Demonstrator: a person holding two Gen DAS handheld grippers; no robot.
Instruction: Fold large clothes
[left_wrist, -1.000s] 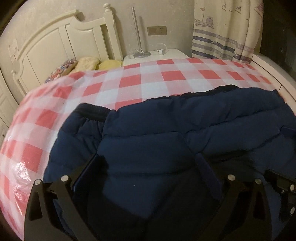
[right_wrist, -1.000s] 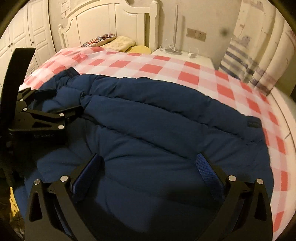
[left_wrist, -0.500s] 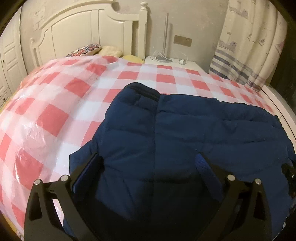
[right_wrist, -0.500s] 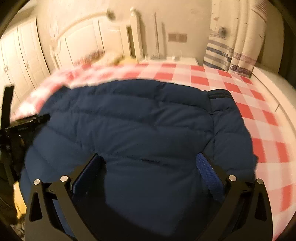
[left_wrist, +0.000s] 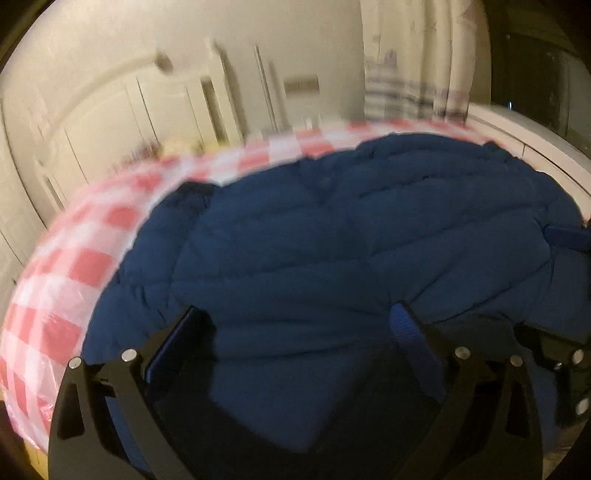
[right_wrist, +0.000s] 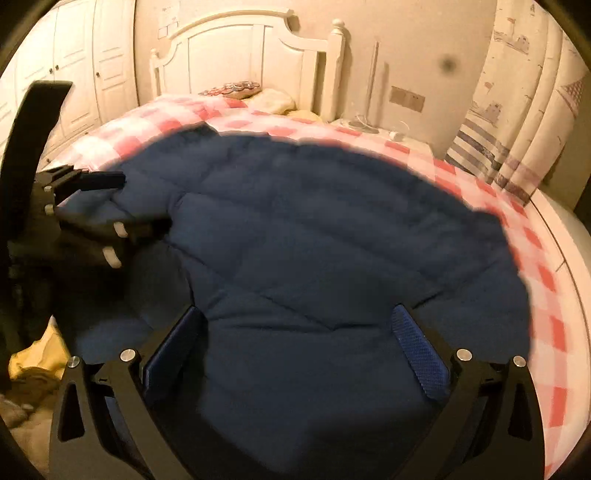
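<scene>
A large navy quilted down jacket (left_wrist: 351, 251) lies spread over the red-and-white checked bed cover (left_wrist: 74, 266); it also fills the right wrist view (right_wrist: 314, 240). My left gripper (left_wrist: 299, 332) is open, its jaws wide apart over the jacket's near edge, with fabric lying between them. My right gripper (right_wrist: 299, 332) is open the same way over the near edge further right. The left gripper also shows at the left of the right wrist view (right_wrist: 122, 206), open against the jacket. Part of the right gripper's body shows at the left view's right edge.
A white headboard (right_wrist: 236, 59) and pillows (right_wrist: 258, 96) stand at the bed's far end. A nightstand with cables (right_wrist: 373, 125) and a striped curtain (right_wrist: 517, 122) are at the back right. White wardrobe doors (right_wrist: 74, 74) are left. Yellow cloth (right_wrist: 33, 362) lies by the bed's near left.
Both views have swung and blurred as the grippers move. The jacket now lies broader and flatter across the bed, and the left gripper has come closer to the right one.
</scene>
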